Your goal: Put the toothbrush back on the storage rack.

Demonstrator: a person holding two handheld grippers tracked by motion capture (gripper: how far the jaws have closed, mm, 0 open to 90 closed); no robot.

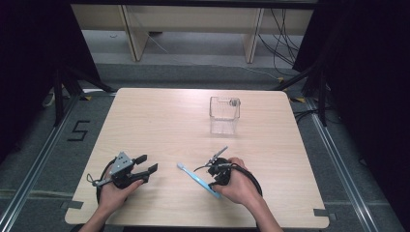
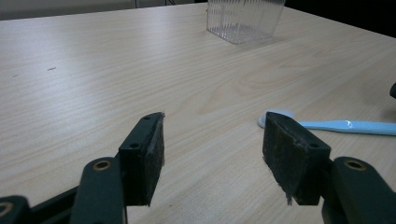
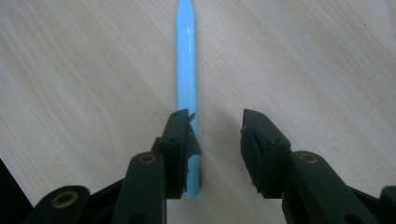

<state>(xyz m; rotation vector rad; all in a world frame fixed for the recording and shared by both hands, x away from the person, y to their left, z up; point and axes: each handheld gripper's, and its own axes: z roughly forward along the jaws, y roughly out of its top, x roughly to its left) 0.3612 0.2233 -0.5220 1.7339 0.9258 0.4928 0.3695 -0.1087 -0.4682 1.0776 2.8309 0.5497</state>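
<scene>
A light blue toothbrush (image 1: 196, 178) lies flat on the wooden table (image 1: 159, 121), its white head toward the left. My right gripper (image 1: 213, 185) points down over its handle. In the right gripper view the handle (image 3: 187, 60) runs between the jaws of my right gripper (image 3: 217, 135), close against the left pad, with a gap to the right pad. My left gripper (image 1: 148, 163) rests low at the front left, open and holding nothing. In the left gripper view the jaws of my left gripper (image 2: 212, 149) stand wide apart, and the toothbrush (image 2: 345, 126) lies beyond the right jaw.
A clear ribbed plastic container (image 1: 225, 115) stands upright toward the far middle right of the table, also seen in the left gripper view (image 2: 245, 18). Dark curtains flank the table, and cables lie on the floor beyond it.
</scene>
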